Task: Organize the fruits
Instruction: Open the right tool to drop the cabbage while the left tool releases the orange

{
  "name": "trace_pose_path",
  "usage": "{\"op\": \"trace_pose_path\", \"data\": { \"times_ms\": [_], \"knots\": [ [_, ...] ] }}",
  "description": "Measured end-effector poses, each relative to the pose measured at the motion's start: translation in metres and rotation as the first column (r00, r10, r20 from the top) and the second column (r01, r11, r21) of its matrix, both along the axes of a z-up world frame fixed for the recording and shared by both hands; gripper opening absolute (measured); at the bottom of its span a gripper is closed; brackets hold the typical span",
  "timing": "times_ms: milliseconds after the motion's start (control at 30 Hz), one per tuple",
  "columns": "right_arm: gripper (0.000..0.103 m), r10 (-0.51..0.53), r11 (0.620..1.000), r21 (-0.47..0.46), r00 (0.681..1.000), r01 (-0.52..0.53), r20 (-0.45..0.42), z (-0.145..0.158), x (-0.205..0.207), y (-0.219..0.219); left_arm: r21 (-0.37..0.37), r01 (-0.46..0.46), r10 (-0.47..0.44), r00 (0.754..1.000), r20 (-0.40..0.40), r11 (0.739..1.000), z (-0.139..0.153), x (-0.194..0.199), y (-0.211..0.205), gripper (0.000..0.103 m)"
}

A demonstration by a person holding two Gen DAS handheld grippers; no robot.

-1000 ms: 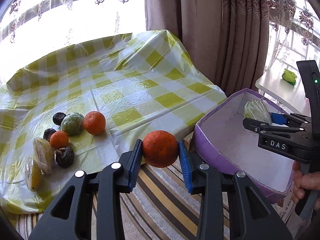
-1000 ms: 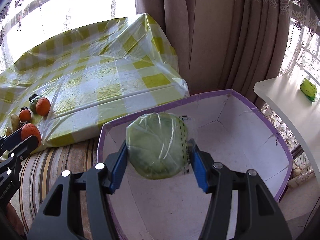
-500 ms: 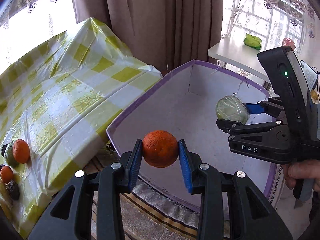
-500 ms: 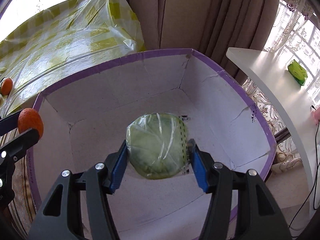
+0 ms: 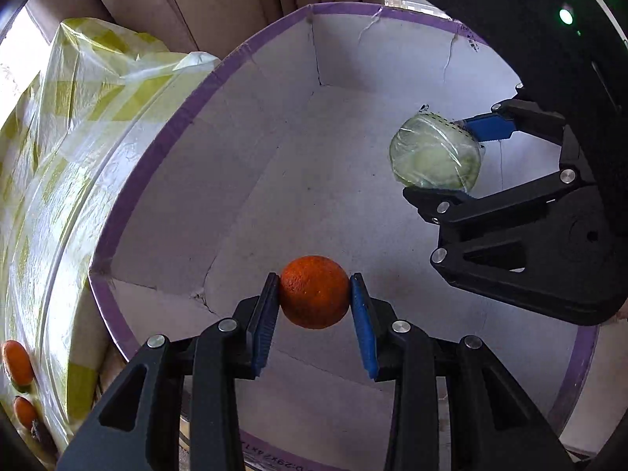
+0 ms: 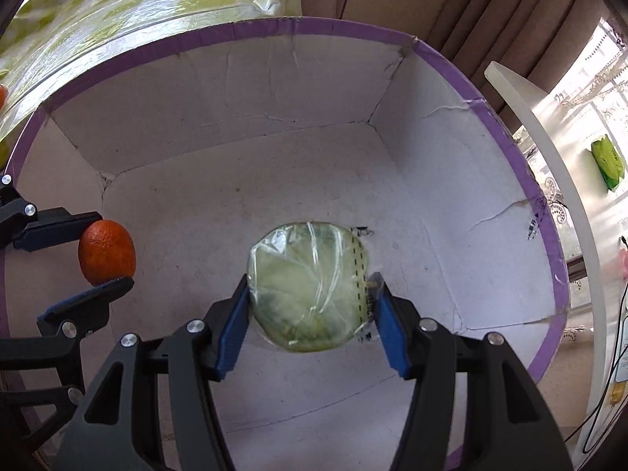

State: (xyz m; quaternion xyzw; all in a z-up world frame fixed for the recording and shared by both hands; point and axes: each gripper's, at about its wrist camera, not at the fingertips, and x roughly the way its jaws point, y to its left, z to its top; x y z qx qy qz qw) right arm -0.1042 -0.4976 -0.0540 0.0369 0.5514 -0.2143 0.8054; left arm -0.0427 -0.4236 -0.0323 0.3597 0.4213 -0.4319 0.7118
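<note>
In the left wrist view, the left gripper (image 5: 314,301) sits at lower centre, its blue pads clamped on either side of an orange (image 5: 314,291) held over the inside of a white cardboard box (image 5: 204,90) with a purple rim. At the right of that frame, the right gripper (image 5: 439,157) holds a plastic-wrapped green cabbage (image 5: 435,152), also inside the box's outline.

The right wrist view shows the cabbage (image 6: 309,285) squeezed between the blue pads at the centre of the frame, over the bare box floor (image 6: 243,196). The orange (image 6: 106,252) and the left gripper (image 6: 105,249) appear at the left edge.

At the left of the left wrist view, a yellow checked plastic cloth (image 5: 59,149) covers a counter beside the box, with two more oranges (image 5: 17,362) at the lower left edge. Brown curtains (image 5: 204,0) hang behind the box.
</note>
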Motion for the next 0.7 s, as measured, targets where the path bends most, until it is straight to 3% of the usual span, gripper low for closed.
{"op": "trace_pose_path", "data": {
  "times_ms": [200,300,467,700],
  "knots": [
    [0.059,-0.007,1.0,0.02,0.997,0.008,-0.073,-0.01,0.007,-0.002,0.084,0.041,-0.038,0.999,-0.034,0.996,-0.021,-0.001,-0.006,0.036],
    [0.06,-0.006,0.999,0.035,0.995,0.01,-0.1,-0.014,0.011,-0.003,0.092,0.043,-0.039,0.998,-0.046,0.995,-0.024,0.001,-0.005,0.036],
    [0.071,-0.015,0.999,0.045,0.997,0.018,-0.08,-0.008,0.018,-0.005,0.082,0.044,-0.039,0.998,-0.051,0.996,-0.025,0.003,0.0,0.038],
    [0.072,-0.017,0.999,0.043,0.998,0.02,-0.066,-0.003,0.019,-0.009,0.047,0.057,-0.055,0.998,-0.042,0.997,-0.025,0.001,-0.002,0.056]
  ]
}}
